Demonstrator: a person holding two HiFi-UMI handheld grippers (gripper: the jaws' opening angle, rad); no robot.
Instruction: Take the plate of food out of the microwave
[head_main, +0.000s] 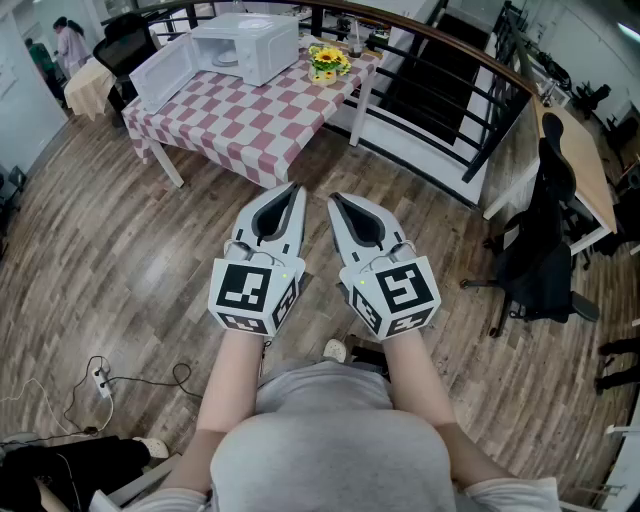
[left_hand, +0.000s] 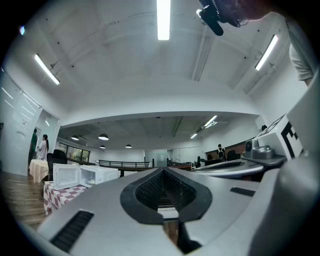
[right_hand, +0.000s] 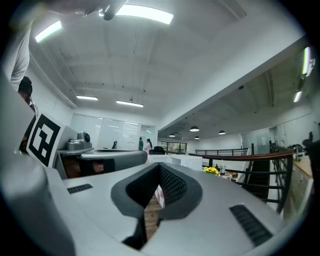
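A white microwave (head_main: 245, 45) stands on a red-and-white checked table (head_main: 250, 120) at the far upper left, with its door (head_main: 165, 70) swung open to the left. Something pale like a plate (head_main: 226, 60) lies inside its cavity, too small to make out any food. My left gripper (head_main: 291, 190) and right gripper (head_main: 334, 200) are held side by side over the wooden floor, well short of the table, both shut and empty. In the left gripper view the microwave (left_hand: 97, 175) shows small at the far left, beyond the closed left gripper (left_hand: 162, 170). The right gripper (right_hand: 160, 166) is closed too.
A vase of yellow flowers (head_main: 328, 62) stands on the table's right end. A black railing (head_main: 440, 60) and stairs run behind the table. An office chair draped in black (head_main: 545, 250) and a wooden desk (head_main: 580, 160) are at the right. A power strip with its cable (head_main: 100, 378) lies on the floor at the lower left.
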